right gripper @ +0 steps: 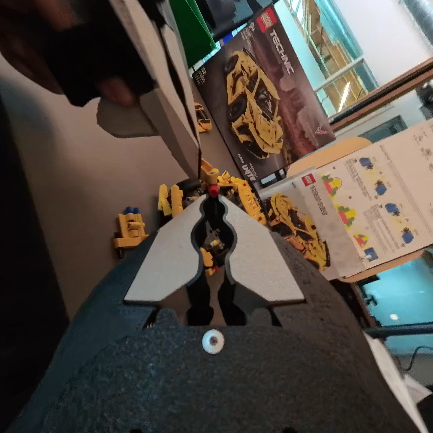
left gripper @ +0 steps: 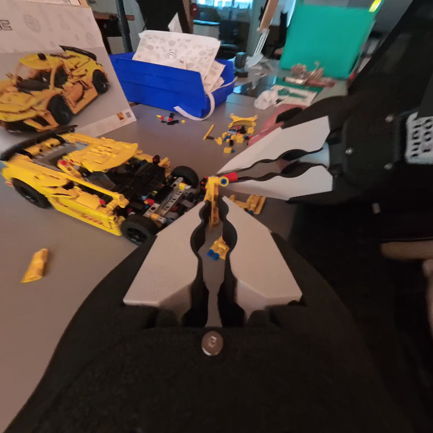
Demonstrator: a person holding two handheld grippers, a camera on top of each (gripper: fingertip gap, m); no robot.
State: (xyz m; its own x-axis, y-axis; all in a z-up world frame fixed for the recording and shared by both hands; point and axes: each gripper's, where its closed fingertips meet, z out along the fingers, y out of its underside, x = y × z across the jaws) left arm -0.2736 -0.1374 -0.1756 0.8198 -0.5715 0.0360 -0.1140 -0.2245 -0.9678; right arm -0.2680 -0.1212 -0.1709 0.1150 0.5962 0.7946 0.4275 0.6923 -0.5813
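Yellow beam piece [left gripper: 212, 199] clenched upright in left gripper [left gripper: 213, 206], just beside the part-built yellow car [left gripper: 93, 178] on grey table [left gripper: 58, 293]. Right gripper [right gripper: 212, 195] pinches the red pin [right gripper: 213, 190] at the beam's top end; both pieces are being worked together in the air.

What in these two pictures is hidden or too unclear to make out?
- Left wrist view: lower end of the yellow beam, between the left gripper's fingers.
- Right wrist view: most of the red pin, inside the right gripper.
- Left wrist view: loose small pieces, blurred.
- Right wrist view: yellow car front, behind the fingers.
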